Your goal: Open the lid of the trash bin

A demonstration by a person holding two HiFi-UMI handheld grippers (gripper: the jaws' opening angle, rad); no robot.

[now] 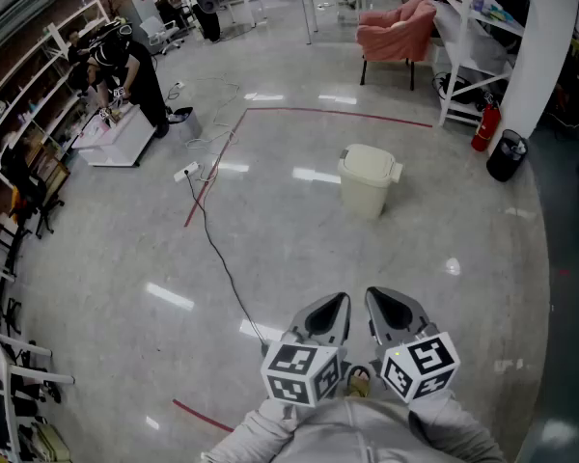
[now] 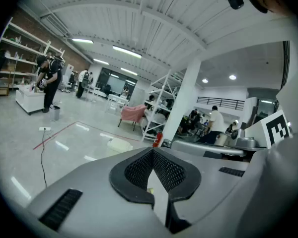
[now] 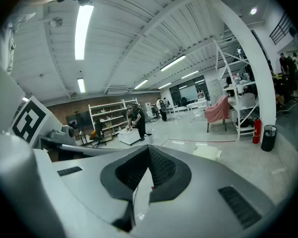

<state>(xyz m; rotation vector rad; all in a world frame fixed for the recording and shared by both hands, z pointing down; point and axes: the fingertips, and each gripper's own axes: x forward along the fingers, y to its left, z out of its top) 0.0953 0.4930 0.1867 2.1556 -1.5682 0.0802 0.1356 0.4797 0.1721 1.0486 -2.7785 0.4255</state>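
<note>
A cream trash bin [image 1: 369, 179] with its lid down stands on the grey floor, well ahead of me. It shows small and far off in the left gripper view as the bin [image 2: 120, 144] and in the right gripper view as the bin [image 3: 208, 152]. My left gripper [image 1: 332, 309] and right gripper [image 1: 388, 307] sit side by side at the bottom of the head view, held close to my body and far short of the bin. Both are shut with nothing between the jaws: the left gripper [image 2: 153, 150] and the right gripper [image 3: 149, 148] each show their tips meeting.
A black cable [image 1: 222, 258] runs across the floor left of my path, beside red tape lines [image 1: 212, 167]. A pink armchair [image 1: 398, 29], a fire extinguisher [image 1: 484, 126], a black bin [image 1: 507, 154] and a white column [image 1: 545, 37] stand beyond. A person [image 1: 130, 70] bends over a white table at far left.
</note>
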